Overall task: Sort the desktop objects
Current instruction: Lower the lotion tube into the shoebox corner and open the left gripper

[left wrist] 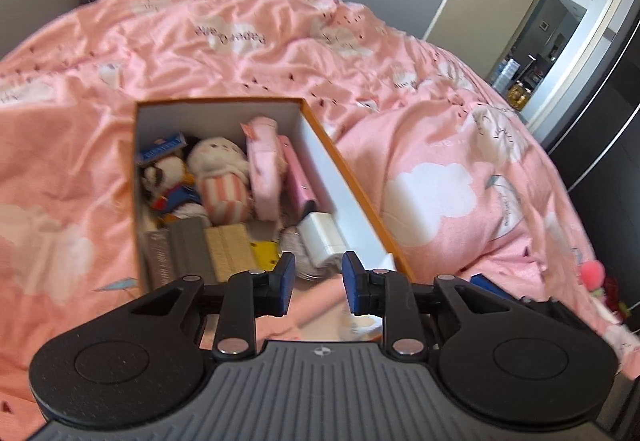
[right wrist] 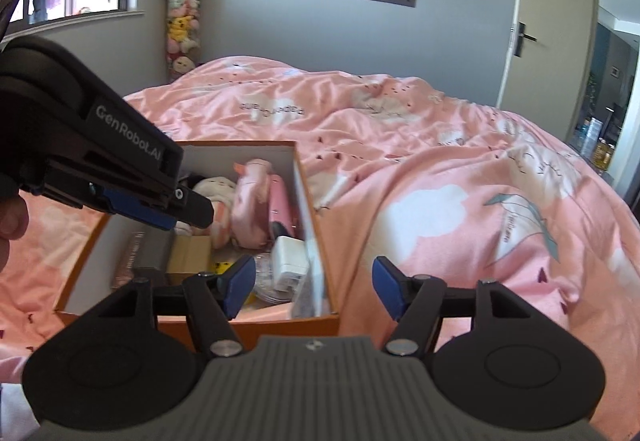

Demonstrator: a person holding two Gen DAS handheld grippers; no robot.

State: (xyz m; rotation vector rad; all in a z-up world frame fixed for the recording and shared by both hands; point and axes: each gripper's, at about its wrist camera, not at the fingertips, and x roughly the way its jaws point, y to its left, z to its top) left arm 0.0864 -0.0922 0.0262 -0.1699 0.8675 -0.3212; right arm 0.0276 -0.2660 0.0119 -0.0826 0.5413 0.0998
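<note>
Left wrist view shows the left gripper [left wrist: 319,283] with its blue pads a narrow gap apart and nothing between them, poised above the near end of the orange box [left wrist: 352,177]. That box sits open on the pink quilt [left wrist: 440,169] and is crowded: a white charger [left wrist: 322,237] near its right wall, a pink case [left wrist: 298,181] beside that, plush toys [left wrist: 218,177] toward the far end, a grey block [left wrist: 188,253] and a tan block [left wrist: 230,249] at the near end. From the right wrist view, the right gripper [right wrist: 314,287] stands wide and empty, straddling the box's near right corner. Beyond the box, a door [right wrist: 548,41] stands ajar.
</note>
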